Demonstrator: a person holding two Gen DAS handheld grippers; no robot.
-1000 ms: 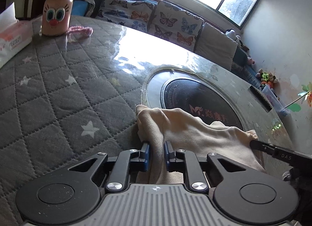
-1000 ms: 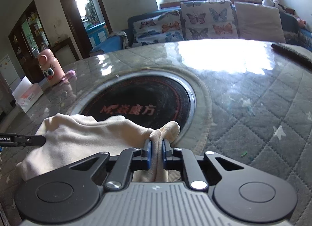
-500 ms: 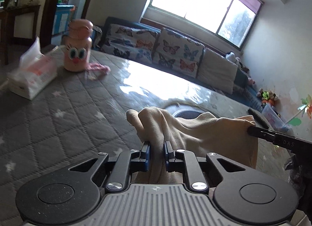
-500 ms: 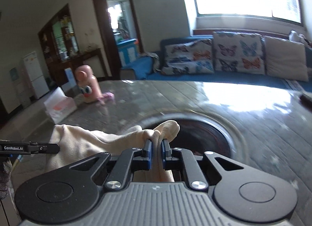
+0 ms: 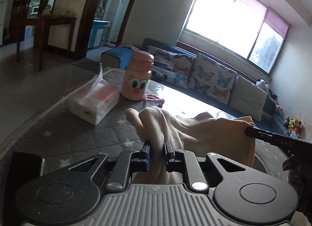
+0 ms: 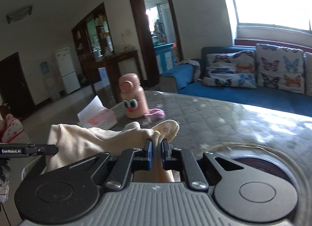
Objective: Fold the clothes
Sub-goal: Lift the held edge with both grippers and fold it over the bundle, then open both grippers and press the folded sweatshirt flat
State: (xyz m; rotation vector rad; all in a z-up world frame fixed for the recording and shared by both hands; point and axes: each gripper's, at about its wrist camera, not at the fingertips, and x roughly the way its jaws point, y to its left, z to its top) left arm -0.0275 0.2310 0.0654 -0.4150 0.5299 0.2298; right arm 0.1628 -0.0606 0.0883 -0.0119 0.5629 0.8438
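Note:
A cream cloth garment (image 5: 197,132) hangs stretched between my two grippers, lifted above the grey quilted table (image 5: 58,138). My left gripper (image 5: 157,148) is shut on one bunched corner of it. My right gripper (image 6: 156,148) is shut on the other corner of the cream garment (image 6: 93,140). The right gripper's finger shows at the right of the left wrist view (image 5: 273,138), pinching the cloth edge. The left gripper's finger shows at the left of the right wrist view (image 6: 29,150). The lower part of the garment is hidden behind the gripper bodies.
A pink cartoon-face bottle (image 5: 137,78) and a tissue pack (image 5: 95,103) stand at the table's far left, with a pink hair tie (image 6: 155,113) beside the bottle. A dark phone (image 5: 25,167) lies near the front-left edge. A round dark inset (image 6: 259,165) sits mid-table. A sofa (image 6: 253,81) lies beyond.
Both grippers have risen with the garment, lifting it off the table. The views have tilted up, so more of the room shows now.

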